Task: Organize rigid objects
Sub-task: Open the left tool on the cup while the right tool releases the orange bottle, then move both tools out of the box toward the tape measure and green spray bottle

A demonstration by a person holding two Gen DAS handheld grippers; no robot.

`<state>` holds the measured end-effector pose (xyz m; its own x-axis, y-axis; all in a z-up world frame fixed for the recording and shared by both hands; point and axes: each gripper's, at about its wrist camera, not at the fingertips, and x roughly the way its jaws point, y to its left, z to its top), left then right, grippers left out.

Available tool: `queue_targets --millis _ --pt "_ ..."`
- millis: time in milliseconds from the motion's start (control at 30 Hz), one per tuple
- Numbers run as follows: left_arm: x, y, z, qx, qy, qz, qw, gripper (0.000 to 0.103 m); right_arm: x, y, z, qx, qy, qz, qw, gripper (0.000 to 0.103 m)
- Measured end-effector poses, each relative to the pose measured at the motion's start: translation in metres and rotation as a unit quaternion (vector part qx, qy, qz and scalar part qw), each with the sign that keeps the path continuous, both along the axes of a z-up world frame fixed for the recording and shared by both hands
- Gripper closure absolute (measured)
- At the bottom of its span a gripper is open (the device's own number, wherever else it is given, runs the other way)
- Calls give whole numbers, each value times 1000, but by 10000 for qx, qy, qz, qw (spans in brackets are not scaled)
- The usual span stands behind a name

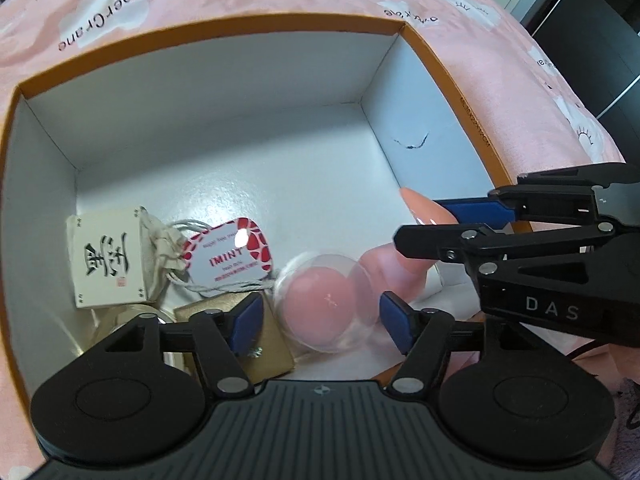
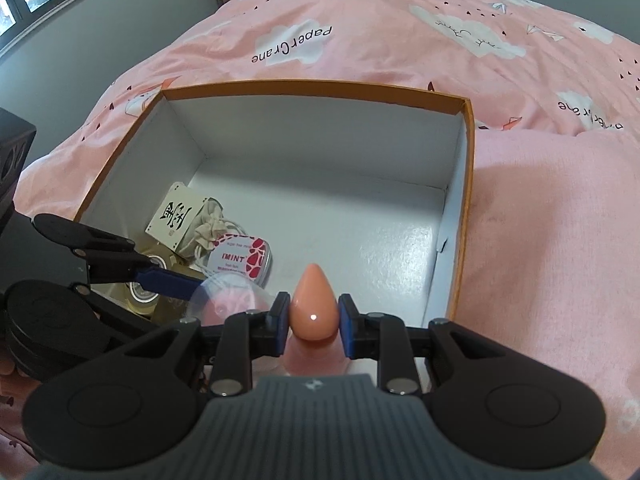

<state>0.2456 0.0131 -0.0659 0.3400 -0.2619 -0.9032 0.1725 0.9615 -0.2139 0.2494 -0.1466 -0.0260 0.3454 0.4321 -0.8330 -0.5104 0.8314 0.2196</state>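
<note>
Reading labels first, left to right: the cream card box (image 1: 107, 258) at the left of the frame has a black Chinese character with a small red seal, next to it a drawstring pouch (image 1: 162, 240), then the round tin (image 1: 232, 256) says "IMINT" with "sugar free" in tiny print I can only half make out. All of that sits inside the orange-edged box (image 1: 208, 26), on a pink bedspread (image 2: 360, 40) printed with "PaperCrane". The black tool at the right of the left wrist view says "DAS". The left gripper (image 1: 322, 314) is wide open, and the clear capsule with a pink ball (image 1: 326, 302) sits between its blue pads, slightly blurred, not obviously touched by either. In the right wrist view, the right gripper (image 2: 314, 322) is clamped on the peach teardrop piece (image 2: 313, 308), pads pressing both sides of its fat part; its long axis runs up the frame, tip pointing away from the camera toward the box's far wall, low center of the frame, above the box floor.
</note>
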Motion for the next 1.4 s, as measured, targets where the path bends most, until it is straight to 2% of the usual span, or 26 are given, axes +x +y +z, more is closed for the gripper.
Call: queue_targets --millis 33,100,233,300,500,667,833,900,933,1033,1167,1400 --pt "-1 2 1 -31 -16 10 10000 15 0 -1 0 -5 23 -29 10000 79" --pt "-5 7 5 -178 -34 43 9998 15 0 -3 0 28 66 -122 9999 79" --pt "-20 20 18 -455 -289 290 9981 21 -3 -7 0 114 132 -345 9993 78" --pt "-28 24 24 -522 -443 455 9966 21 -7 -8 0 155 133 -402 9990 79" --pt "-46 25 37 -319 -822 719 9935 22 -20 -8 5 157 18 -484 9987 78" --pt "-59 25 40 -298 -942 845 9915 22 -26 -1 -1 -107 0 -442 9990 78" --pt "-70 26 42 -294 -1092 1003 9885 23 -30 1 2 -167 -53 -467 9988 77" --pt "-75 26 45 -305 -1167 1042 9872 24 -32 2 5 -130 -143 -462 9987 73" --pt "-78 25 46 -313 -1217 1059 9864 25 -34 2 7 -134 -193 -474 9986 67" --pt "-88 23 52 -253 -1427 1111 9832 26 -38 4 12 -190 -340 -498 9980 65" --pt "-102 18 61 -126 -1757 1100 9782 27 -51 1 24 -222 -598 -641 9959 53" --pt "-125 14 74 -281 -2069 1097 9718 27 -87 -15 50 139 -1027 -940 9902 42"
